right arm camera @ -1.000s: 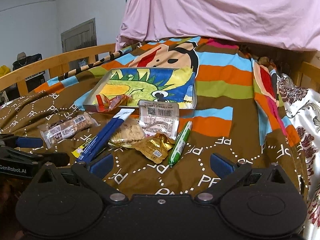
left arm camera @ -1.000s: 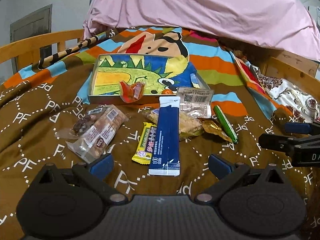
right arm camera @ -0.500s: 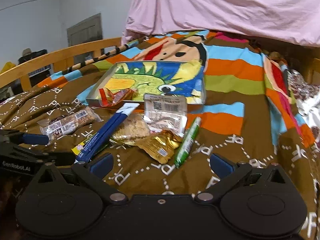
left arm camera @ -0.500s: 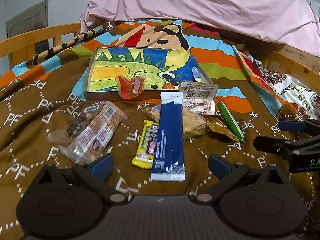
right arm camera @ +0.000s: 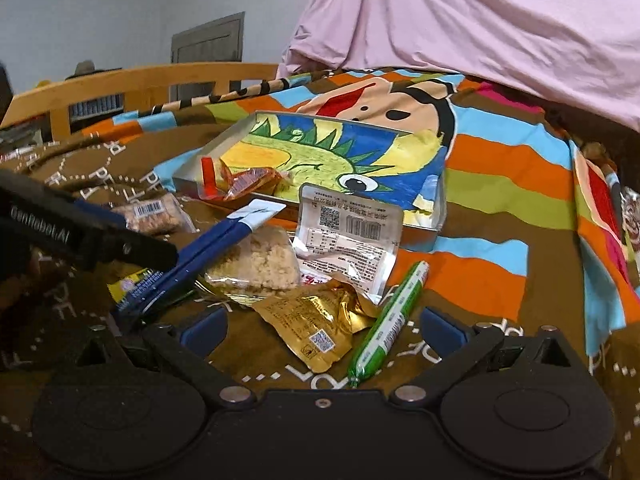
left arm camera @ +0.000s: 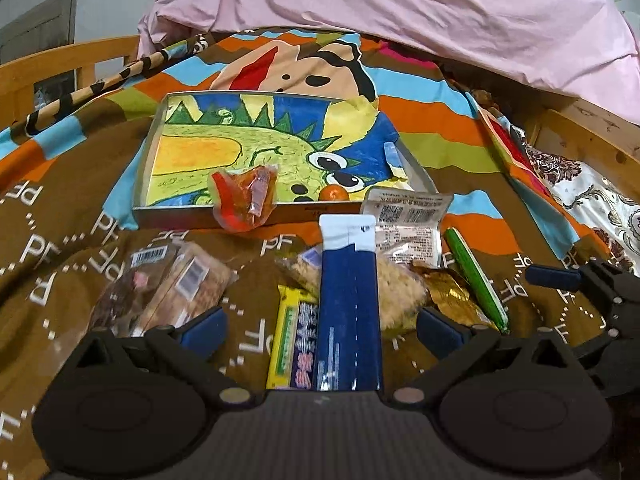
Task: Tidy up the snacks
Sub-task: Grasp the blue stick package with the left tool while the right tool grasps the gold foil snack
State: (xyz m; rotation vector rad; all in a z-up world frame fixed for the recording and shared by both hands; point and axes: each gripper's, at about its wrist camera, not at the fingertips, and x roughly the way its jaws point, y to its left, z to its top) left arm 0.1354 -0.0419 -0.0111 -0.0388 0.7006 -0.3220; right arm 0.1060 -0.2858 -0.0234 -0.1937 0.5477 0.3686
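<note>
Both sets of fingers are standing wide apart and gripping nothing. Between the left gripper's [left arm camera: 320, 330] pads, a blue pouch [left arm camera: 349, 308] and a yellow bar [left arm camera: 292, 340] are lying side by side on the brown blanket [left arm camera: 44, 280], the pouch overlapping the bar's right edge. Between the right gripper's [right arm camera: 322, 328] pads, a gold packet [right arm camera: 316, 320] and a green stick [right arm camera: 390, 320] are lying, the stick just right of the packet.

Farther out, a crumbly rice cake [left arm camera: 394, 292] in clear wrap is sitting under the pouch's right side, and two clear-wrapped nut bars [left arm camera: 168, 288] are lying to the left, well apart from the pile. A white packet [right arm camera: 348, 240] with barcodes is leaning against the tray's [left arm camera: 146, 168] near right corner, partly over the gold one. A red-orange wrapper [left arm camera: 246, 196] is draping over the tray's front rim. Inside the tray, a small orange ball [left arm camera: 334, 193] is sitting near the front wall on the dinosaur drawing. Beyond, a striped cartoon blanket [left arm camera: 432, 120] is spreading up to a pink sheet [left arm camera: 400, 12], with a wooden rail [right arm camera: 132, 80] at the left.
</note>
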